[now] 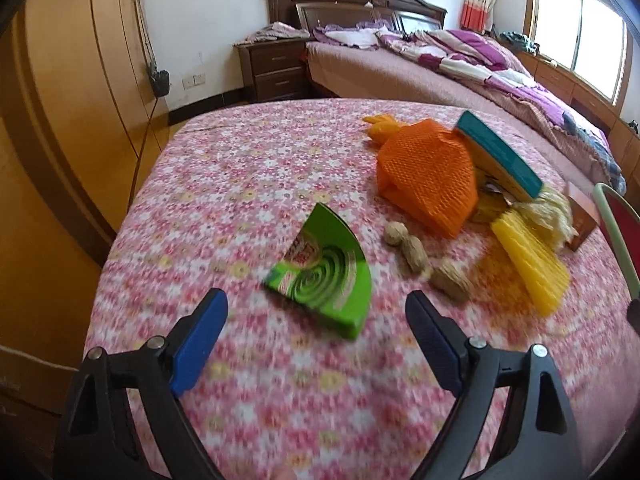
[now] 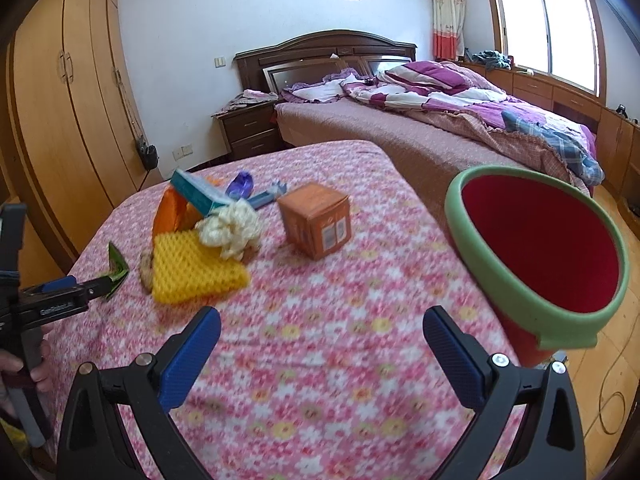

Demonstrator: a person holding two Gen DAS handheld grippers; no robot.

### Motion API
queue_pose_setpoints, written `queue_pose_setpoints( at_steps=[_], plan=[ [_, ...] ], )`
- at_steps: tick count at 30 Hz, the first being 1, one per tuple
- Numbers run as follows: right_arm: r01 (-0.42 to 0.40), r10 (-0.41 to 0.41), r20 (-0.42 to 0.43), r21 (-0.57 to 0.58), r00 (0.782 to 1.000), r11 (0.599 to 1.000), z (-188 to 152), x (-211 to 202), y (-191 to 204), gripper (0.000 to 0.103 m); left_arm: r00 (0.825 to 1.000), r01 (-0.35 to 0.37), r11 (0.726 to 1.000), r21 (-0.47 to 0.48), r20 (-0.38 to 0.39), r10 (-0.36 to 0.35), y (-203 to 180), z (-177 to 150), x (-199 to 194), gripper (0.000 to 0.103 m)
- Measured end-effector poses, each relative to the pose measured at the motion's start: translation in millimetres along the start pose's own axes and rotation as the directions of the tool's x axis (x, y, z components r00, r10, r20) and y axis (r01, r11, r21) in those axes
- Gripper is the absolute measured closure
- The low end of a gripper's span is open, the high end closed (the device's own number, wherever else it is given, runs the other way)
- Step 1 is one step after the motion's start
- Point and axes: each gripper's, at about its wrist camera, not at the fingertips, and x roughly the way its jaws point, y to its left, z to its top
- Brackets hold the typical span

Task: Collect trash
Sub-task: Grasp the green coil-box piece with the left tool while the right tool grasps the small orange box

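Note:
A torn green carton piece (image 1: 320, 276) lies on the pink floral tablecloth (image 1: 260, 168), just ahead of my open left gripper (image 1: 316, 298). To its right are three peanuts (image 1: 414, 254), an orange foam net (image 1: 428, 176), a yellow foam net (image 1: 528, 260), a teal box (image 1: 500, 156) and a cream fluffy wad (image 1: 552, 212). My right gripper (image 2: 323, 314) is open and empty over bare cloth. Ahead of it stand an orange box (image 2: 316, 220) and the yellow foam net (image 2: 192, 272). A red bin with a green rim (image 2: 476, 256) sits at the table's right edge.
A purple wrapper (image 2: 240, 186) and a blue strip (image 2: 266, 196) lie behind the pile. My left gripper (image 2: 100, 286) and a hand (image 2: 24, 364) show at the left. A bed (image 2: 420, 140), nightstand (image 2: 248, 132) and wardrobe (image 2: 72, 120) surround the table.

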Motion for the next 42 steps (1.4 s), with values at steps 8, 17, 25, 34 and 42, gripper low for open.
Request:
queue_pose_setpoints(
  at_steps=[8, 17, 25, 34, 42],
  plan=[
    [-0.042, 0.042, -0.031, -0.019, 0.999, 0.999, 17, 20, -4, 0.0, 0.998, 0.017, 1.0, -0.025, -0.053, -0.018, 7, 10, 34, 0.018],
    [-0.067, 0.071, -0.109, 0.039, 0.991, 0.997, 29, 49, -8, 0.0, 0.999, 0.012, 0.999, -0.03, -0.047, -0.013, 7, 9, 38, 0.015],
    [0.011, -0.007, -0.118, 0.031, 0.993, 0.999, 47, 72, 1, 0.0, 0.998, 0.051, 0.998, -0.031, -0.019, -0.051, 13, 5, 29, 0.035],
    [0.03, -0.025, -0.106, 0.052, 0.994, 0.998, 63, 102, 5, 0.018, 0.995, 0.104, 0.993, -0.049, 0.002, -0.104, 19, 5, 23, 0.035],
    [-0.044, 0.051, -0.087, 0.08, 0.995, 0.996, 61, 91, 4, 0.036, 0.991, 0.129, 0.99, -0.059, 0.042, -0.127, 10, 6, -2, 0.035]
  ],
)
